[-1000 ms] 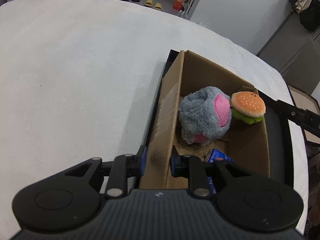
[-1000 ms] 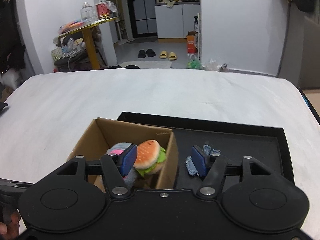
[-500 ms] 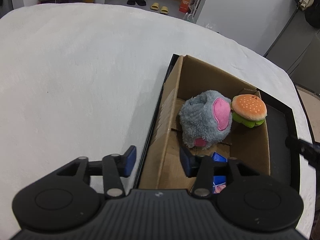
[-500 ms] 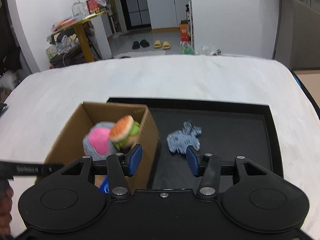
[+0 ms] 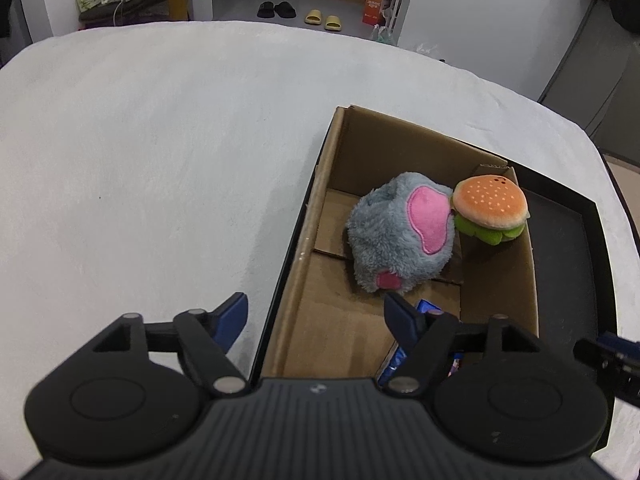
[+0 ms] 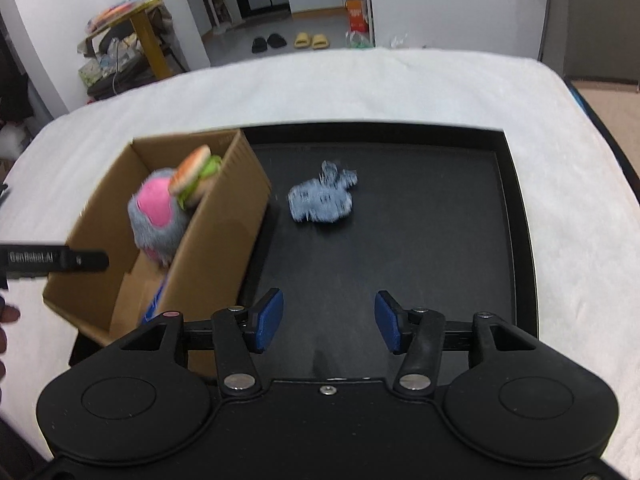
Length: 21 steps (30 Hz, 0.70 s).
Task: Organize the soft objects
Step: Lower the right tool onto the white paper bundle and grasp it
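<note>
Left claw (image 5: pixel 316 320): jaws opening, now astride the wall of the brown cardboard box (image 5: pixel 308 248) it gripped a second ago, nothing held. Right claw (image 6: pixel 328 322): jaws opening, empty, swung over the black tray (image 6: pixel 440 240) toward the blue-grey knitted soft toy (image 6: pixel 322 200), likely next. Boxed: grey-pink plush (image 5: pixel 400 236), plush hamburger (image 5: pixel 490 208).

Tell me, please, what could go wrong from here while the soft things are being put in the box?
1. The burger toy leans high against the cardboard box wall beside the grey plush; another drop might knock it out.
2. The left gripper straddles the box's near wall with opening jaws, so lifting could catch and tip the box.
3. The blue-grey cloth lies flat on the black tray; the right gripper may pinch poorly.
</note>
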Motion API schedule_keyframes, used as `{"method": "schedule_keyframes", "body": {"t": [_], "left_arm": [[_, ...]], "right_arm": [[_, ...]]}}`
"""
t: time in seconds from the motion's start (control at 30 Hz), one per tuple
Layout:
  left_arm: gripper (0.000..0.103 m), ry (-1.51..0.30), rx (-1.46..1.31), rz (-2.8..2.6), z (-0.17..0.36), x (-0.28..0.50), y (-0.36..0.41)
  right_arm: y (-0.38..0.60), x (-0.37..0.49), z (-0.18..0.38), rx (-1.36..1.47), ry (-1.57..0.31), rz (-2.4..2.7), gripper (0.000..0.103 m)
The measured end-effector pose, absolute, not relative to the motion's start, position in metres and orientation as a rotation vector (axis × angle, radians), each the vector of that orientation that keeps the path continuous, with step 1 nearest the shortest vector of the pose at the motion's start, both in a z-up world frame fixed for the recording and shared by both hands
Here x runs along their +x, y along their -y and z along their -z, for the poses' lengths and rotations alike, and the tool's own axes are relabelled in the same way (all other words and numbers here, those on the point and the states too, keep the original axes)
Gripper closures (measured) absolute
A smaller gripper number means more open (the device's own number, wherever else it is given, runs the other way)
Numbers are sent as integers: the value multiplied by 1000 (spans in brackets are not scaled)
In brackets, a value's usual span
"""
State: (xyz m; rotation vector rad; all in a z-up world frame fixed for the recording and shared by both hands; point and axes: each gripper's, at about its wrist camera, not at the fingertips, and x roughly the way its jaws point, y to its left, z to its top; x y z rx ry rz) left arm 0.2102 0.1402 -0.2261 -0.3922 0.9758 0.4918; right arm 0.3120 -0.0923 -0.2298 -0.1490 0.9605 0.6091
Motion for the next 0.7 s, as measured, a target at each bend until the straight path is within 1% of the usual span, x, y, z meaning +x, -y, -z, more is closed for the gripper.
{"method": "schedule_keyframes", "body": {"t": [0.1,0.3,0.43,0.7], "left_arm": [[25,-977,-379,-496,226,211,-135],[24,-989,-354,-499,228,213,-128],[24,-998,-354,-512,230,212,-126],[24,-988,-339,-510,224,210,-116]], "right_arm": [[100,311,237,-158,-991,-613,51],[114,307,253,-177,-1064,-625,50],[116,303,261,-197,-1095,-641,45],[113,300,276,-250,-1145,-662,43]]}}
